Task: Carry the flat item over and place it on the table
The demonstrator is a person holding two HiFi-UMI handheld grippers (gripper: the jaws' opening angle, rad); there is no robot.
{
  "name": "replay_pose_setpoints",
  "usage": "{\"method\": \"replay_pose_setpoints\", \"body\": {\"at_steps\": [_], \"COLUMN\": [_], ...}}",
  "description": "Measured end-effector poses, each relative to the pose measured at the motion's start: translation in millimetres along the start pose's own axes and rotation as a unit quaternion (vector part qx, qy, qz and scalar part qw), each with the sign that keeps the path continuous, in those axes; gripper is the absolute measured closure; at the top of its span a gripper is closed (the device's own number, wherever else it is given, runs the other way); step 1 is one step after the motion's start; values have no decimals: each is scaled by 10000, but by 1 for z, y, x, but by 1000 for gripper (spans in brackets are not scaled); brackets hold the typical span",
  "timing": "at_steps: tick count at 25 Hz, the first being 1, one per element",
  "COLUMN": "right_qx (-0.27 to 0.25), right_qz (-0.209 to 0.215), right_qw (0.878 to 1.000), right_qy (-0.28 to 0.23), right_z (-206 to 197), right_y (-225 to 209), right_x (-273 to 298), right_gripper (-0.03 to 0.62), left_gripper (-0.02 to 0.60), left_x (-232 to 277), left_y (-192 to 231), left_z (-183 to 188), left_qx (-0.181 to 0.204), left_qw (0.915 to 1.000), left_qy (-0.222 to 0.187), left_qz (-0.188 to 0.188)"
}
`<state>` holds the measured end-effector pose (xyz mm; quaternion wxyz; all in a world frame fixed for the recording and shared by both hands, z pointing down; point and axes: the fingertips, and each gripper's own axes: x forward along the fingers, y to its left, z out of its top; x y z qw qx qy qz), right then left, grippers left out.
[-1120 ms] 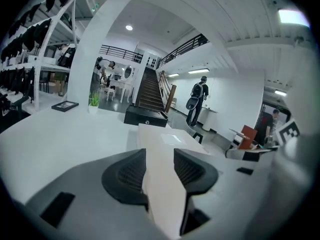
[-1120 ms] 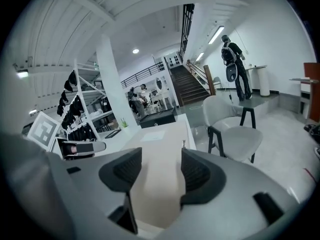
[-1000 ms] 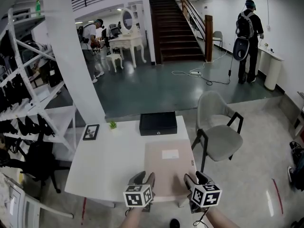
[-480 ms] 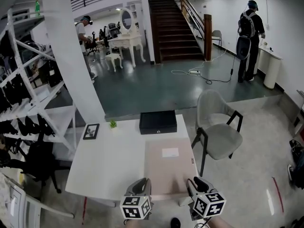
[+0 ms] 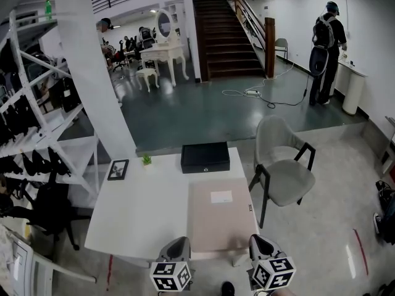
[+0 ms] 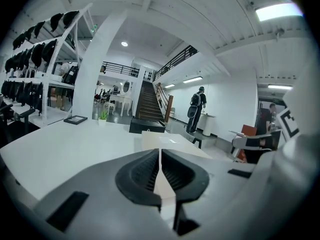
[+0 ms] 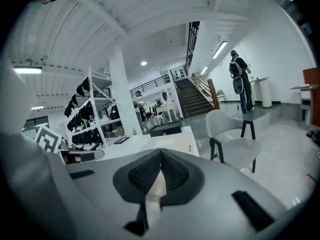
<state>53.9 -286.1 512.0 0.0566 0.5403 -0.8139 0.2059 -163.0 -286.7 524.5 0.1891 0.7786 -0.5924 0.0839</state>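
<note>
The flat item (image 5: 221, 217) lies on the white table (image 5: 133, 208) by its near right edge, long axis running away from the person. The left gripper (image 5: 178, 247) and right gripper (image 5: 260, 245) sit equally near, just short of its near corners. Their jaws have just been closing and now meet on nothing.

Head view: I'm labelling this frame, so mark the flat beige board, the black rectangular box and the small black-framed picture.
flat beige board (image 5: 219, 222), head view, middle of its top face
black rectangular box (image 5: 205, 155), head view, centre of its lid
small black-framed picture (image 5: 118, 170), head view, its middle
</note>
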Motion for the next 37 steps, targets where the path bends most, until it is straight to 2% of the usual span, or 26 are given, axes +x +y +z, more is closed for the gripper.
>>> {"method": "replay_pose_setpoints", "body": {"at_steps": [7,13,24,37], "right_qx": [180,380,391,279], "right_qz": [97,328,155,222], "right_qw": [9998,9987,9990,9990], "right_qy": [-84,-15,140,256], "right_z": [1,-6,-15,-13], "right_y": [-6,-5,-16,-33], "right_x": [-7,-10,-8,3], "right_gripper": [594,594,594,594], "left_gripper": [558,558,558,557], "left_x": [-5,-6,-7,10], "left_y": [-9,-13,-8,-10], "left_z": [8,-2,-10,-6], "left_qx": [-156,-259,-206,-280], "left_qw": [9996,9993,9998,9995], "left_qy": [-156,-100,39,116], "left_qz": [-200,-267,-38,115]}}
